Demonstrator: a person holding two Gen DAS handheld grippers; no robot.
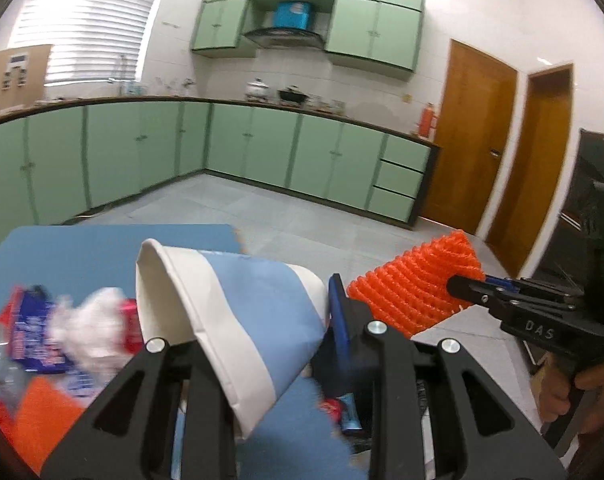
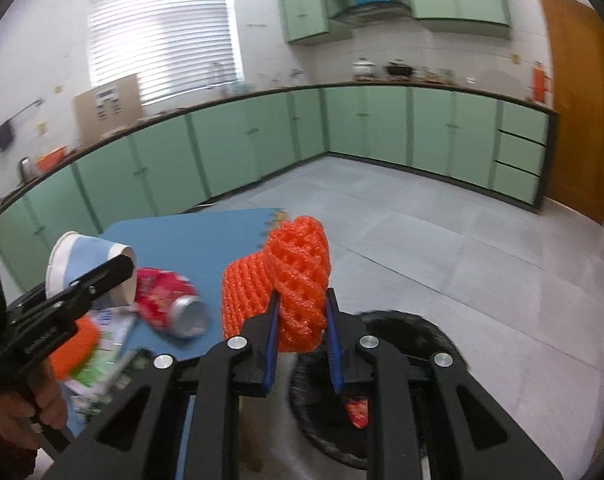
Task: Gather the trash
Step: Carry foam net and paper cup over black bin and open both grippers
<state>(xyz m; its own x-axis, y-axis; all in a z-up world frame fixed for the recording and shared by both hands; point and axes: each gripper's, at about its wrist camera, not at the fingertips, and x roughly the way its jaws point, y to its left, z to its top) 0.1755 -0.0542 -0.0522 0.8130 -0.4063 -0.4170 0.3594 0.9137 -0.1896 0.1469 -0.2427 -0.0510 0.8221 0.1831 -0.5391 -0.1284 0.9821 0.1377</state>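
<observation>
Two grippers each carried litter. Through the left wrist camera, the left gripper [image 1: 262, 364] was clamped narrowly on a squashed paper cup [image 1: 230, 312] above the blue table [image 1: 102, 248], likely lifted for binning. Through the right wrist camera, the right gripper [image 2: 302, 332] pinched an orange foam net [image 2: 286, 276] over a black bin [image 2: 421, 328] beside the table.
</observation>
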